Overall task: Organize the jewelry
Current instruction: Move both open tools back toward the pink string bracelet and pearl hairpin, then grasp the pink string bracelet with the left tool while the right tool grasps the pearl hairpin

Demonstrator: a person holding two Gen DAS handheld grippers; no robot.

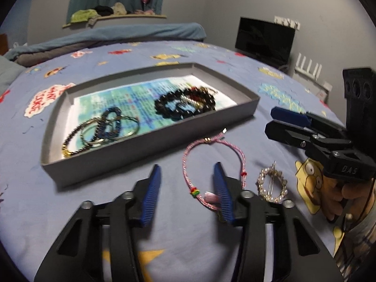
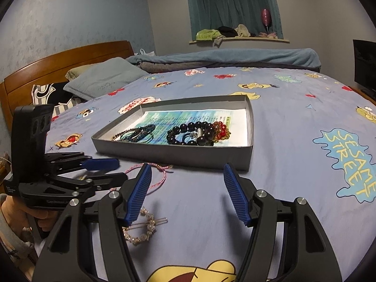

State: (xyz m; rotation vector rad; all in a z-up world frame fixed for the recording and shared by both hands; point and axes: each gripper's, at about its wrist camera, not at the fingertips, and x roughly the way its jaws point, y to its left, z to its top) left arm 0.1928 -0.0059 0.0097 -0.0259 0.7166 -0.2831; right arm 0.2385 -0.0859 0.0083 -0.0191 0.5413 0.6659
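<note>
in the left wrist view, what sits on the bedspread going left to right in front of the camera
Grey cardboard tray holding bracelets → pink braided cord bracelet, lying between the fingers of the open left claw → round pearl hair clip → right claw, seen side-on.

Partly hidden jewellery

The pink braided cord bracelet (image 2: 158,178) and pearl-beaded ring hair clip (image 2: 142,229) sit partly behind the right gripper's left blue finger; the box's printed text is unreadable.
</note>
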